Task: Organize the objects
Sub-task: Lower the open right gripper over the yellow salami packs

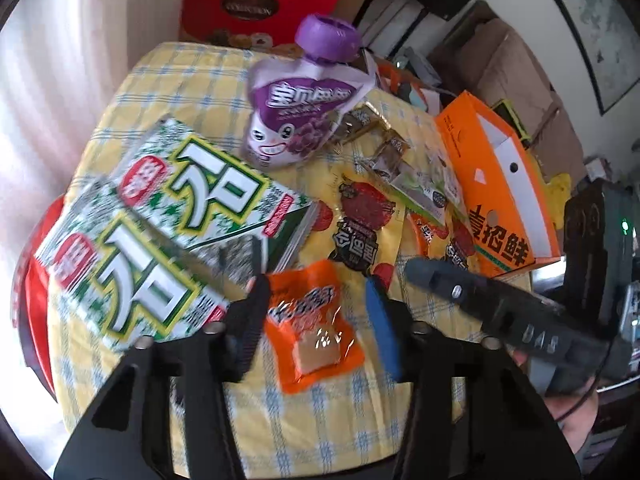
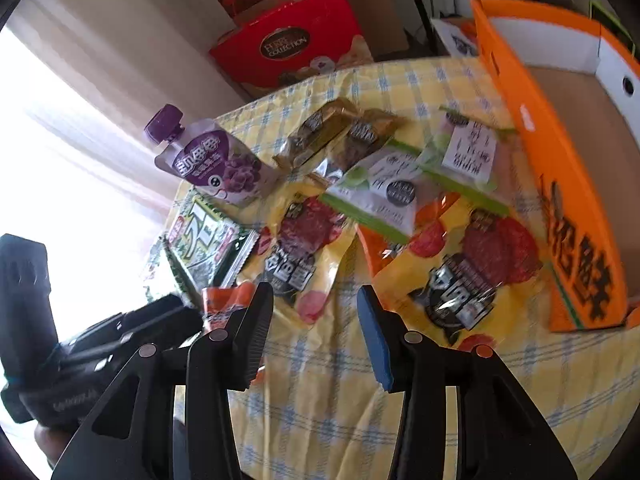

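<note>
Beside the orange sachet (image 1: 310, 322) lie green seaweed packs (image 1: 168, 224), crowding the yellow tablecloth (image 1: 320, 432).

A table under a yellow cloth with blue checks (image 2: 320, 420) stands beside a pale curtain (image 2: 120, 64) flooded with bright daylight. Behind it, red gift boxes (image 2: 288, 52) lean against brown cardboard cartons (image 1: 500, 60). A dark-framed picture (image 1: 592, 20) hangs on the white wall.
</note>
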### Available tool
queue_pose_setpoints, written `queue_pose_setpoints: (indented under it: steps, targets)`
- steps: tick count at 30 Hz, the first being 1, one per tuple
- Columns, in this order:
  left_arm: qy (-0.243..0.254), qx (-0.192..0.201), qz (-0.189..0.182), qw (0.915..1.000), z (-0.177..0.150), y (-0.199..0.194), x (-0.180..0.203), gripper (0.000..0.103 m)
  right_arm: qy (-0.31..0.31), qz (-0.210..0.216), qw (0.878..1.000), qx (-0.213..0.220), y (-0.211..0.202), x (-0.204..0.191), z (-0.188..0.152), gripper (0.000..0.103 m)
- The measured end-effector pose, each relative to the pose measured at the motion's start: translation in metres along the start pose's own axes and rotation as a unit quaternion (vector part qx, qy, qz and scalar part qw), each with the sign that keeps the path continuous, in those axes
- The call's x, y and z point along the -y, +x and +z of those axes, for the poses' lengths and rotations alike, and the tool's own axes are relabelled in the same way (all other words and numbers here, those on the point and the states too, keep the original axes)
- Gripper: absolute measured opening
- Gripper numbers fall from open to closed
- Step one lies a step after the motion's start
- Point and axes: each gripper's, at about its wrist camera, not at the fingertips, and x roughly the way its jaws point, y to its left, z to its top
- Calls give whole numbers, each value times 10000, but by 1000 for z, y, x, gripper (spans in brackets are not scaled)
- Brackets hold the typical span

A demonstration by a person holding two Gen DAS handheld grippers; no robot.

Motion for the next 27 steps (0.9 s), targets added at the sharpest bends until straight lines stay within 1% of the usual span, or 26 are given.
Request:
queue_pose_setpoints:
  steps: [2, 4, 8, 12, 15, 19, 22, 24, 25, 27]
  targets:
    - [107, -146, -52, 9998, 7, 11, 4, 23, 19, 5, 10000, -82, 5, 1, -2, 45]
    - [173, -255, 5, 9995, 12, 22, 6, 16, -15, -16, 9999, -114, 8, 0, -3, 45]
    - [176, -308, 78, 9993, 17, 31, 6, 16, -49, -16, 9999, -132, 11, 0, -5, 45]
    - [15, -376, 10, 9993, 16, 37, -1, 16, -62, -21, 9999, -76, 13, 2, -1, 45]
    - [68, -385, 55, 9992, 12, 40, 1, 16, 19, 29, 9999, -101, 15, 5, 0, 45]
    - [105, -402, -16, 9991, 4, 37, 1, 16, 14, 87, 9999, -135, 12, 6, -2, 45]
    - [158, -480, 16, 9987, 0, 34, 2, 16, -11, 85, 9999, -118, 5, 7, -5, 45]
    - [137, -365, 12, 9992, 1, 27, 2, 16, -83, 8, 10000, -23, -4, 6, -5, 45]
    - [128, -267, 29, 9996, 3, 23, 3, 19, -126, -29, 9999, 27, -8, 6, -4, 45]
    - [96, -85, 54, 9999, 7, 15, 5, 32, -191, -98, 9997, 131, -19, 4, -1, 45]
